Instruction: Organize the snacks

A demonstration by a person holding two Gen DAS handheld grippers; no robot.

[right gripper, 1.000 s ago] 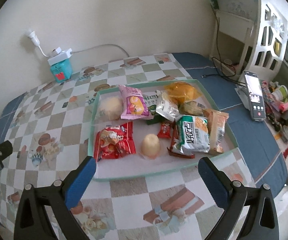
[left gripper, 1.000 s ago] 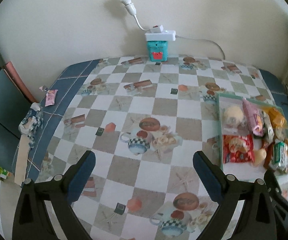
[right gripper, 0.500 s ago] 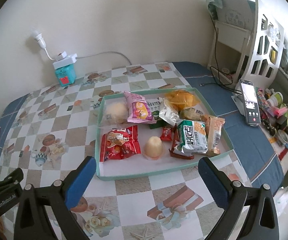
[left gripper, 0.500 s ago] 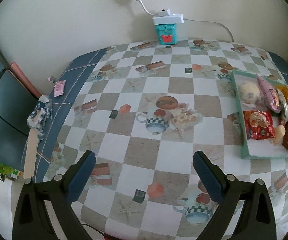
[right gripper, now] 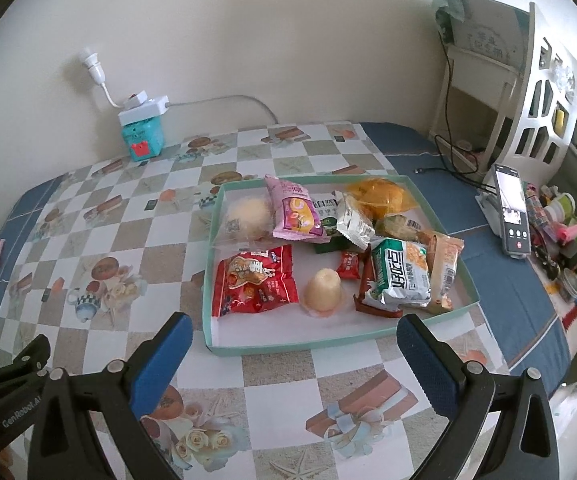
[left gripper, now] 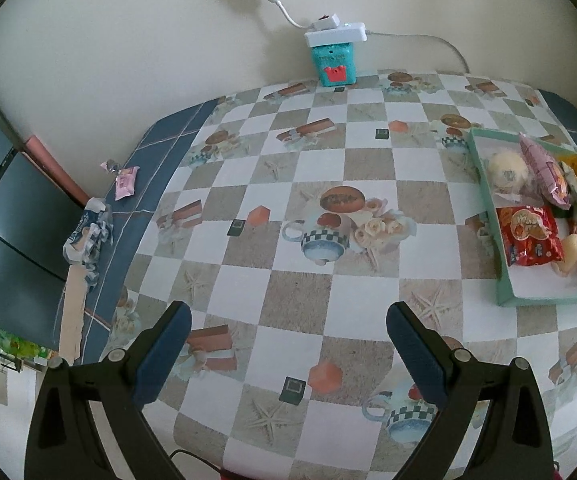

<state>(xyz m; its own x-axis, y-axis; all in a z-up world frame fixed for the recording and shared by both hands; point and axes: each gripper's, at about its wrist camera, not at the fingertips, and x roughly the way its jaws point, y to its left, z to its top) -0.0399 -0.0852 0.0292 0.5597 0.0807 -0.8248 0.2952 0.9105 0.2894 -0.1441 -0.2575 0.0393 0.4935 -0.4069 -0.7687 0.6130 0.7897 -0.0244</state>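
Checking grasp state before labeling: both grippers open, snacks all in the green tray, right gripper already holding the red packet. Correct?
Not quite. The right gripper holds nothing: in the right wrist view its jaws stand apart over the tablecloth, short of the green tray, and the red packet lies inside it untouched. The left gripper is open too.

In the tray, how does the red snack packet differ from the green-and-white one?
The red snack packet lies flat on the tray floor at its left front; the green-and-white packet sits right of centre, resting on other wrappers. The red one is a wide, crinkled packet; the green-and-white one is narrower and puffier. Both are sealed, and neither touches any tongs.
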